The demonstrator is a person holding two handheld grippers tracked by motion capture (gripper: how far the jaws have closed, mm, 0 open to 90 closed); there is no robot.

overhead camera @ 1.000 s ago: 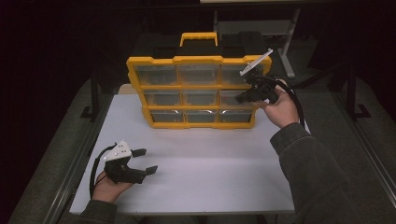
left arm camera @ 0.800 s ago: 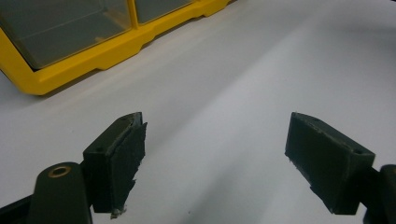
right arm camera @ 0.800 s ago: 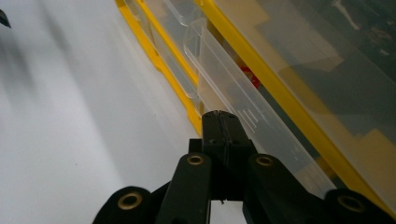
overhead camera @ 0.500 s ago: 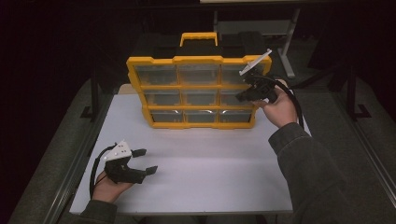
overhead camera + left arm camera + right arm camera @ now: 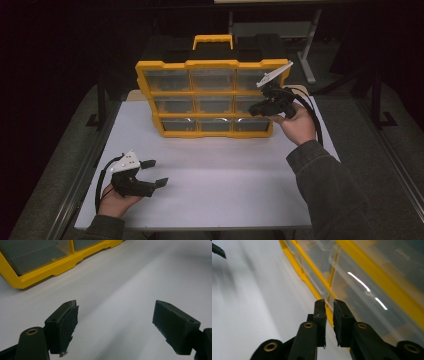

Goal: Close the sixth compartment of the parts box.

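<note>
Because it stands upright on its long lower edge, the yellow organizer case (image 5: 212, 97) shows its whole front of clear drawers toward the person, and this seems the reason for the position: every drawer can be reached from the front without tilting anything. It is at the far middle of the white counter (image 5: 210, 185). Its long axis runs from left to right across the counter, its front faces the person, and its carrying handle (image 5: 213, 41) points up.

The right gripper (image 5: 256, 111) is at the right end of the case, at the height of the middle and lower drawer rows. Its jaws have just been opening, and now there is only a narrow gap between them. In the right gripper view the tips are just in front of the yellow frame (image 5: 317, 293) and a clear drawer (image 5: 362, 297), and nothing is between them. I judge that the hand is placed so to take or to let go a drawer edge, but I cannot tell which.

The left gripper (image 5: 156, 173) is low at the near left of the counter, well apart from the case. Its jaws stand wide open and empty over bare white surface; probably it waits there to leave room.
</note>
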